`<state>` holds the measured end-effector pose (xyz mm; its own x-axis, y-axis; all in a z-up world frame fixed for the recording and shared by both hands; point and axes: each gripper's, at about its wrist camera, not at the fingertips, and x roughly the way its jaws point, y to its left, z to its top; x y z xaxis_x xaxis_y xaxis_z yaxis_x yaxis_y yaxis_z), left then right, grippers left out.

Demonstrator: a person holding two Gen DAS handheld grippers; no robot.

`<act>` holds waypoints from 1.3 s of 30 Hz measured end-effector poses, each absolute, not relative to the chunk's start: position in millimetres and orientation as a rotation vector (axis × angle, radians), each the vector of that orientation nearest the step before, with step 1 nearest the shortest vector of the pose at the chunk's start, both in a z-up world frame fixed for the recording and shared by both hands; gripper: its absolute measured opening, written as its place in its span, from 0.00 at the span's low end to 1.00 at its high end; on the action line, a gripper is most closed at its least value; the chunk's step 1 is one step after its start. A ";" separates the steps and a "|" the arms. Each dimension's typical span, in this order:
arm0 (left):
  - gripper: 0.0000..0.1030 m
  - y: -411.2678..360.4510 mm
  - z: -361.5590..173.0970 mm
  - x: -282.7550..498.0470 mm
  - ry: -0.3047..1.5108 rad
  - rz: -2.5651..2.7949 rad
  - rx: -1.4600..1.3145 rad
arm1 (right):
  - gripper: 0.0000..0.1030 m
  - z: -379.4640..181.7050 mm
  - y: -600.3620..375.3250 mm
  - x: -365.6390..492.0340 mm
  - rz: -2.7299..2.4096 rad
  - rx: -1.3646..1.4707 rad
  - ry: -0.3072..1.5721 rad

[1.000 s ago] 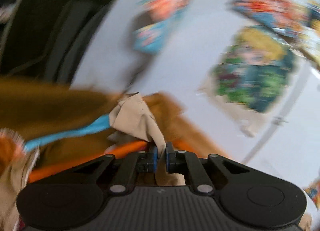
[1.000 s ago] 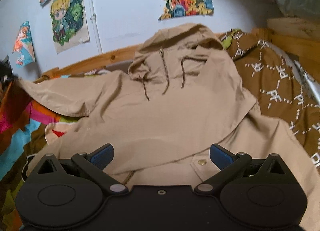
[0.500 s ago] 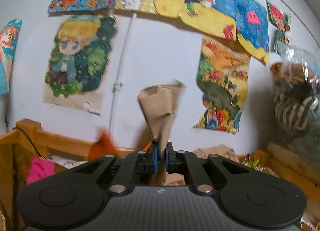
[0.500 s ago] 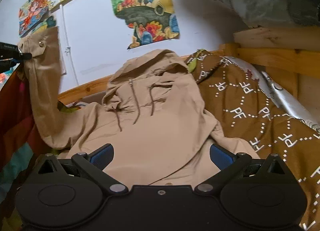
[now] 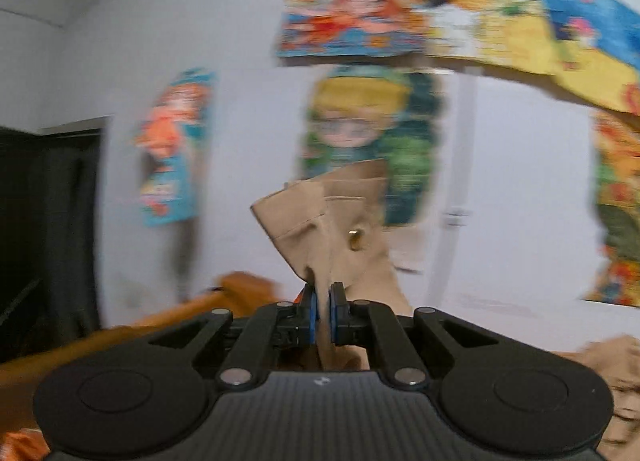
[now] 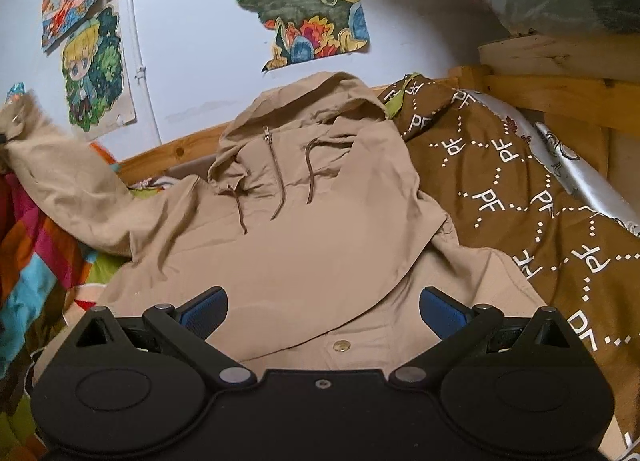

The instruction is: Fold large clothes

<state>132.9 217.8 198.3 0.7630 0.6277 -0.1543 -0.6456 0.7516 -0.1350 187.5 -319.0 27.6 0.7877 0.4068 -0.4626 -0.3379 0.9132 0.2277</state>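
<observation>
The bed (image 6: 472, 81), framed in wood and covered by a brown patterned quilt (image 6: 520, 197) on the right and a multicoloured blanket (image 6: 28, 261) on the left, carries the work. The wall (image 6: 192, 61) behind it holds several posters.

The beige hooded jacket (image 6: 304, 253) lies face up across the bed. Its hood (image 6: 316, 101) points toward the wall, and the drawstrings (image 6: 280, 181) and short zip are visible on the chest. The body is spread roughly flat. The right sleeve appears to be laid across the lower front; a brass snap (image 6: 341, 346) shows near the hem, just ahead of the right claw. That fold is a judgement, not a certainty.

The left sleeve (image 6: 68, 189) is raised off the bed and rises toward the upper left of the right wrist view. Its cuff (image 5: 332, 217) is clamped in the left claw (image 5: 322, 315), whose jaws are closed on the fabric with only the cloth between them. A second brass snap (image 5: 353, 239) sits on the cuff above the grip. The left wrist view is motion-blurred.

The right claw (image 6: 323, 307) is spread wide and holds nothing; it hovers over the lower front of the jacket.

Progress assessment: early. The garment is laid out and one sleeve is lifted for folding inward. Remaining steps, as judged: lay the left sleeve across the body, fold the body lengthwise or crosswise, and tuck the hood.
</observation>
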 end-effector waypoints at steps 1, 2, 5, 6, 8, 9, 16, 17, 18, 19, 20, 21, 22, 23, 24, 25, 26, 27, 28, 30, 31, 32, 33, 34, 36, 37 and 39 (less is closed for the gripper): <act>0.06 231.1 193.8 130.2 0.113 0.737 -0.192 | 0.99 26.2 -317.9 187.7 0.402 0.132 0.534; 0.06 242.7 189.2 127.0 0.125 0.766 -0.202 | 0.99 24.4 -316.8 187.8 0.403 0.128 0.541; 0.06 271.4 168.7 122.6 0.184 0.840 -0.258 | 0.99 18.3 -312.7 187.6 0.405 0.110 0.564; 0.06 279.0 160.7 120.8 0.201 0.855 -0.282 | 0.99 16.3 -311.3 187.3 0.407 0.105 0.570; 0.06 293.0 146.1 119.4 0.229 0.878 -0.325 | 0.99 13.2 -308.5 186.5 0.411 0.094 0.582; 0.07 299.2 139.3 118.6 0.241 0.883 -0.343 | 0.99 12.1 -307.1 186.0 0.412 0.090 0.587; 0.13 337.2 123.8 100.5 0.232 0.824 -0.581 | 0.99 5.5 -302.4 185.1 0.424 0.077 0.610; 0.13 340.7 122.7 96.5 0.222 0.816 -0.613 | 0.99 5.0 -301.8 185.3 0.425 0.077 0.613; 0.16 344.6 121.8 94.0 0.213 0.801 -0.650 | 0.99 4.6 -301.4 185.2 0.426 0.077 0.617; 0.22 347.4 120.3 91.8 0.211 0.795 -0.678 | 0.99 4.4 -301.3 184.9 0.427 0.077 0.618; 0.24 350.8 118.5 90.2 0.209 0.790 -0.706 | 0.99 4.4 -301.4 184.6 0.428 0.077 0.619; 0.24 353.2 117.0 88.4 0.201 0.785 -0.731 | 0.99 4.5 -301.2 184.6 0.427 0.077 0.618; 0.24 355.1 115.1 86.6 0.195 0.782 -0.748 | 0.99 4.4 -301.2 184.5 0.427 0.077 0.618; 0.24 357.1 114.2 86.6 0.193 0.781 -0.757 | 0.99 4.4 -301.3 184.7 0.427 0.077 0.619; 0.24 358.0 113.6 86.5 0.192 0.783 -0.759 | 0.99 4.5 -301.4 184.8 0.427 0.077 0.619; 0.24 358.4 113.8 86.8 0.193 0.788 -0.753 | 0.99 4.1 -301.2 184.5 0.428 0.076 0.620; 0.24 358.0 114.5 86.9 0.197 0.792 -0.742 | 0.99 4.3 -301.3 184.7 0.428 0.076 0.619; 0.24 358.1 116.2 87.3 0.201 0.800 -0.729 | 0.99 4.0 -301.0 184.5 0.429 0.076 0.620; 0.27 359.1 118.1 88.1 0.206 0.809 -0.720 | 0.99 3.5 -300.8 184.2 0.431 0.075 0.622; 0.36 362.2 120.6 88.4 0.213 0.824 -0.722 | 0.99 2.8 -300.1 184.3 0.434 0.075 0.625; 0.39 363.8 121.8 88.9 0.213 0.833 -0.723 | 0.99 2.6 -299.5 184.2 0.434 0.074 0.626; 0.39 365.5 122.5 89.4 0.213 0.845 -0.721 | 0.99 2.3 -299.3 184.0 0.435 0.074 0.627; 0.39 367.1 122.8 90.0 0.215 0.855 -0.718 | 0.99 2.3 -299.4 184.1 0.436 0.074 0.628; 0.39 368.4 122.8 90.8 0.216 0.866 -0.712 | 0.99 2.3 -299.4 184.0 0.436 0.075 0.628; 0.39 370.3 122.4 93.1 0.220 0.883 -0.693 | 0.99 2.4 -299.1 184.2 0.435 0.073 0.629; 0.36 371.0 121.9 94.8 0.228 0.886 -0.682 | 0.99 2.3 -298.7 184.0 0.435 0.073 0.630; 0.17 370.6 122.2 98.3 0.236 0.894 -0.656 | 0.99 1.6 -298.2 183.5 0.435 0.071 0.633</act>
